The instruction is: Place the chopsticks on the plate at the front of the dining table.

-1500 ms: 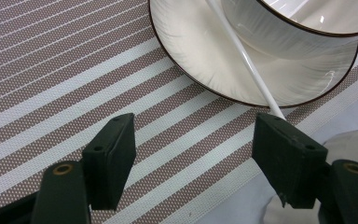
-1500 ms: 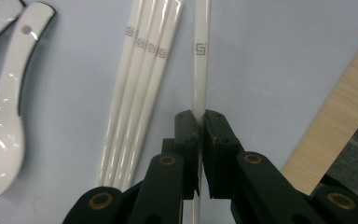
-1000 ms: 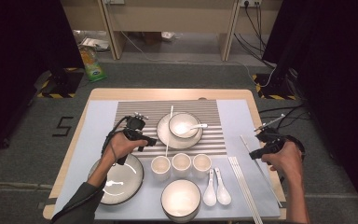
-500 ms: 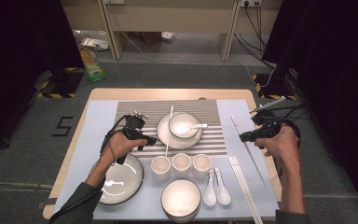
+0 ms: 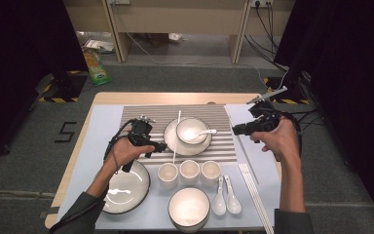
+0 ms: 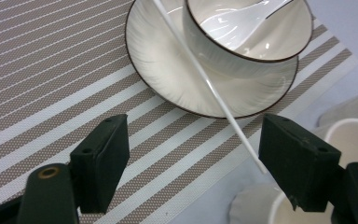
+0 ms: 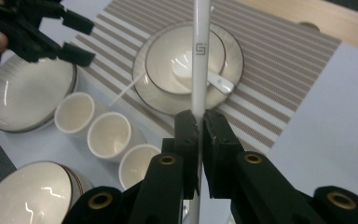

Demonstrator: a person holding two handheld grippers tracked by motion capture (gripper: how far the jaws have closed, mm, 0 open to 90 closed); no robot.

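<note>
While the right gripper (image 7: 198,122) clamps a white chopstick (image 7: 200,56), the left gripper (image 6: 193,161) gapes wide.

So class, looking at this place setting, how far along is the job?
Done: the bowl with its spoon sits on the plate, and one chopstick rests across the plate's rim. In hand: the right gripper clamps a second chopstick; the left gripper waits open. Left: probably laying it beside the first.

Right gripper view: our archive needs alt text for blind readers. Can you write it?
The right gripper is shut on a white chopstick, above a bowl holding a spoon on a striped mat. Three cups stand nearby.
</note>
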